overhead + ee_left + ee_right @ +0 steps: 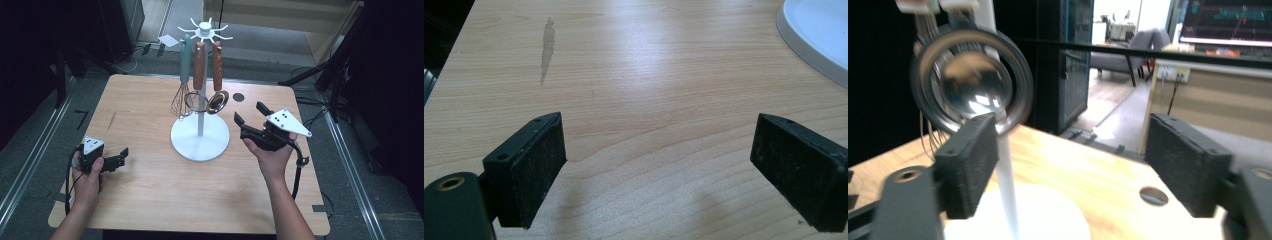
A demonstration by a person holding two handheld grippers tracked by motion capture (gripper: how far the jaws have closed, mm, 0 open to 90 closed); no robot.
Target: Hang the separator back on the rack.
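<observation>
utensil stand and two hand-held grippers

white stand is placed mid-table, with a whisk, a wire utensil and a metal ladle hung from its top. right gripper is held just right of the ladle, its tongs spread, nothing between them; the ladle bowl is seen beyond one pad. left gripper is rested on the table, well apart from the stand, tongs spread and empty.

The stand sits between the left gripper and right gripper; the ladle hangs nearest the right one.
</observation>
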